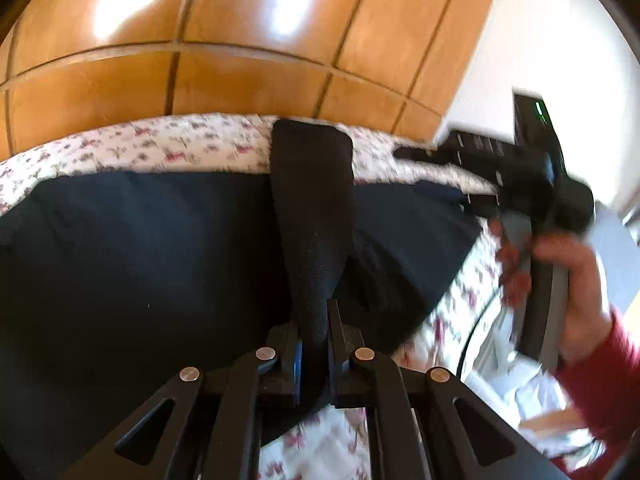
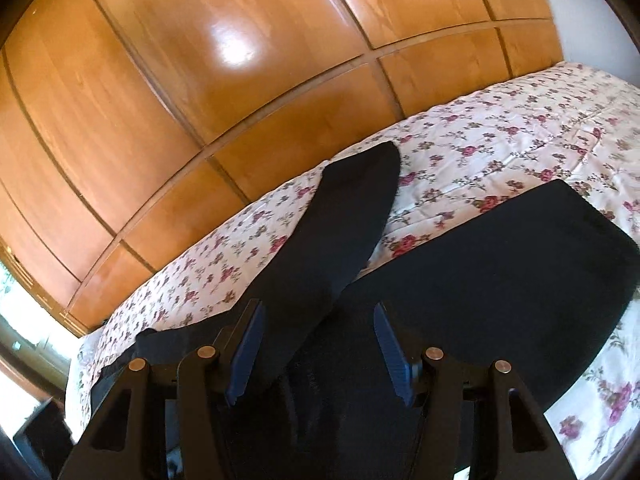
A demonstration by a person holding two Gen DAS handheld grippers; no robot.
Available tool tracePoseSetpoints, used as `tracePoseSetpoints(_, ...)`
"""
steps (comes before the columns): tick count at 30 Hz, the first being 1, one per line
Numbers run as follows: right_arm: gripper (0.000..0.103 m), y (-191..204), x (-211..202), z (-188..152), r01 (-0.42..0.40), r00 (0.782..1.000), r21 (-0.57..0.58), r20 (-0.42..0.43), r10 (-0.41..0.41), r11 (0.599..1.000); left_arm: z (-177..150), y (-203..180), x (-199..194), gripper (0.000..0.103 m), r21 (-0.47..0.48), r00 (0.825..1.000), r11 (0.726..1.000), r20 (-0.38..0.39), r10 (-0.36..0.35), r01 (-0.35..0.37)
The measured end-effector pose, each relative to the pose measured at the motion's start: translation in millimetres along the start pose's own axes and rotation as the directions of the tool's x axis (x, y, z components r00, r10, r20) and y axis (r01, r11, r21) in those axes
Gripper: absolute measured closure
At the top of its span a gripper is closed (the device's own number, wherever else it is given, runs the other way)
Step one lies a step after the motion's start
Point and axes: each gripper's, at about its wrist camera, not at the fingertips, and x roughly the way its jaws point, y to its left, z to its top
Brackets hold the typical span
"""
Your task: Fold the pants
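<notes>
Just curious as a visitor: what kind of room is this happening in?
Most likely a bedroom: a bed with a floral bedspread stands against a large wooden wardrobe, and dark pants lie spread on the bed.

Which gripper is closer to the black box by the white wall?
Right. The right gripper hangs just before the black box; the left gripper is back over the pants.

Glossy wooden wardrobe (image 2: 224, 92), floral bedspread (image 2: 500, 140), white wall (image 1: 532, 40)

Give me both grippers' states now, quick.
Left gripper: closed, nothing visibly pinched.
Right gripper: open, over the pants.
</notes>
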Motion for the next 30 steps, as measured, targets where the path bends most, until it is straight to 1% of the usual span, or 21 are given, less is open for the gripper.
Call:
tracePoseSetpoints(2,0.045,2,3,4,0.009,1.000,-0.005,0.001,-0.009,1.000,-12,-1,10,0.095,0.024,0.999,0.999,-0.033,0.026,-0.025)
tracePoseSetpoints(3,0.045,4,5,8,0.012,1.000,-0.013,0.000,-0.012,1.000,-17,0,10,0.095,0.023,1.000,0.999,-0.016,0.025,-0.025)
tracePoseSetpoints(5,0.045,17,14,20,0.009,1.000,-0.052,-0.007,-0.010,0.999,-18,2,10,0.093,-0.010,1.000,1.000,0.008,0.016,-0.016)
tracePoseSetpoints(7,0.044,39,28,35,0.018,0.999,-0.130,-0.024,-0.021,0.991,-15,7,8,0.089,-0.068,1.000,0.998,0.011,-0.001,0.001)
tracePoseSetpoints(8,0.043,50,36,41,0.025,0.999,-0.171,-0.024,-0.029,0.985,-13,8,7,0.082,-0.086,1.000,0.996,0.012,-0.011,0.012)
tracePoseSetpoints(9,0.034,63,47,47,0.034,0.999,-0.219,-0.033,-0.042,0.975,-9,9,4,0.074,-0.108,0.999,0.994,0.021,-0.025,0.027)
tracePoseSetpoints(10,0.028,77,63,53,0.053,0.996,-0.281,-0.056,-0.071,0.958,-7,10,0,0.071,-0.122,0.999,0.992,0.033,-0.029,0.033)
tracePoseSetpoints(11,0.028,87,78,56,0.084,0.992,-0.328,-0.061,-0.110,0.941,-5,10,-3,0.065,-0.127,0.999,0.991,0.047,-0.023,0.029)
tracePoseSetpoints(12,0.028,96,93,59,0.123,0.986,-0.369,-0.062,-0.156,0.921,-3,13,-7,0.063,-0.129,0.998,0.991,0.068,-0.008,0.017)
tracePoseSetpoints(14,0.028,108,133,65,0.201,0.958,-0.437,-0.101,-0.269,0.877,-2,19,-13,0.060,-0.127,0.996,0.992,0.075,0.038,-0.028)
tracePoseSetpoints(16,0.028,111,162,69,0.242,0.930,-0.454,-0.142,-0.338,0.858,-5,27,-13,0.060,-0.140,0.996,0.989,0.055,0.065,-0.057)
tracePoseSetpoints(18,0.028,108,185,70,0.280,0.904,-0.447,-0.173,-0.390,0.849,-9,37,-11,0.057,-0.182,0.998,0.983,0.044,0.047,-0.038)
tracePoseSetpoints(20,0.028,101,207,70,0.344,0.862,-0.456,-0.192,-0.468,0.821,-13,40,-10,0.056,-0.209,0.998,0.978,0.048,0.026,-0.015)
tracePoseSetpoints(22,0.028,91,218,70,0.385,0.832,-0.453,-0.207,-0.514,0.804,-14,40,-12,0.056,-0.219,0.998,0.976,0.057,0.024,-0.011)
tracePoseSetpoints(23,0.028,86,220,71,0.393,0.826,-0.447,-0.213,-0.522,0.804,-14,40,-12,0.056,-0.221,0.998,0.975,0.057,0.025,-0.012)
tracePoseSetpoints(24,0.030,79,220,72,0.393,0.826,-0.436,-0.220,-0.519,0.810,-16,39,-15,0.055,-0.220,0.998,0.975,0.058,0.027,-0.014)
tracePoseSetpoints(25,0.035,70,217,73,0.366,0.845,-0.416,-0.227,-0.485,0.832,-16,38,-16,0.054,-0.217,0.998,0.976,0.059,0.028,-0.015)
tracePoseSetpoints(26,0.042,66,214,74,0.355,0.853,-0.409,-0.225,-0.471,0.840,-17,38,-16,0.054,-0.213,0.998,0.977,0.059,0.030,-0.017)
tracePoseSetpoints(27,0.057,60,210,75,0.345,0.862,-0.403,-0.221,-0.456,0.848,-16,39,-15,0.054,-0.209,0.998,0.978,0.060,0.031,-0.018)
tracePoseSetpoints(28,0.069,53,203,76,0.323,0.875,-0.392,-0.223,-0.429,0.862,-16,40,-14,0.054,-0.210,0.998,0.978,0.061,0.031,-0.018)
tracePoseSetpoints(30,0.087,41,190,78,0.281,0.898,-0.346,-0.235,-0.373,0.895,-15,41,-13,0.054,-0.220,0.998,0.975,0.063,0.029,-0.014)
